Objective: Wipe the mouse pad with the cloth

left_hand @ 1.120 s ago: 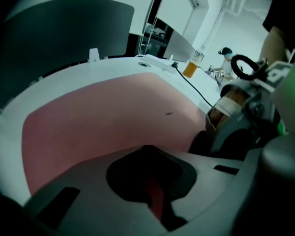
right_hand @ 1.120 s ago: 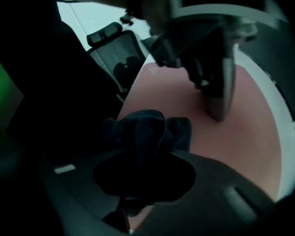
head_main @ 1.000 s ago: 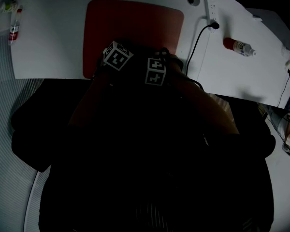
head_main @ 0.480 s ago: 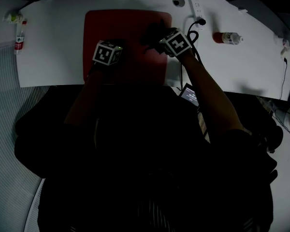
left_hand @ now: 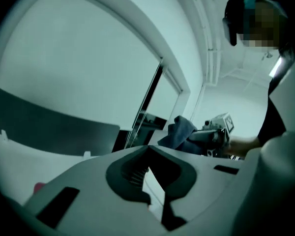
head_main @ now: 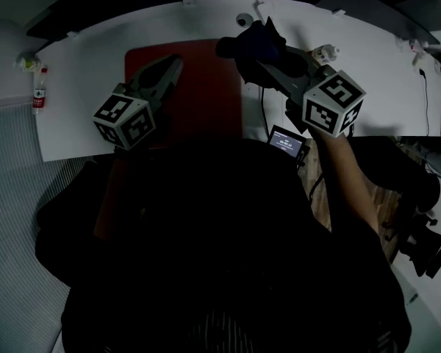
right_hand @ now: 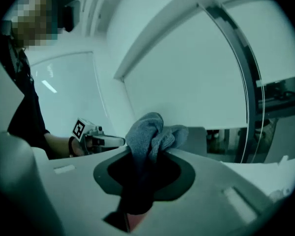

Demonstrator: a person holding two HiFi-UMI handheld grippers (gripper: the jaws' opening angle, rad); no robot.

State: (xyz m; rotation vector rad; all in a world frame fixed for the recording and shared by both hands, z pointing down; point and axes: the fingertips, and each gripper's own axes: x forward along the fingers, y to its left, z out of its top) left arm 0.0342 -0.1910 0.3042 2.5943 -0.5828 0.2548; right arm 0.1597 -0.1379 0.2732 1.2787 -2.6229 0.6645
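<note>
The red mouse pad (head_main: 202, 87) lies on the white desk (head_main: 81, 79), bare on top. My right gripper (head_main: 263, 56) is shut on a dark grey cloth (head_main: 251, 44), held in the air above the pad's far right corner. In the right gripper view the cloth (right_hand: 150, 132) bunches out past the jaws, which point up at a wall. My left gripper (head_main: 173, 63) hovers over the pad's left half, lifted off it, jaws together with nothing between them. The left gripper view also looks upward and shows the cloth (left_hand: 179, 131) off to the right.
A small bottle (head_main: 38, 95) lies at the desk's left end. A little lit screen (head_main: 287, 143) sits at the desk's near edge under my right arm. A round cable port (head_main: 242, 19) is at the far edge. A black cable (head_main: 263, 112) runs beside the pad.
Both grippers have risen off the pad toward the head camera and tilted upward. The right one carried the cloth up and to the pad's far right corner.
</note>
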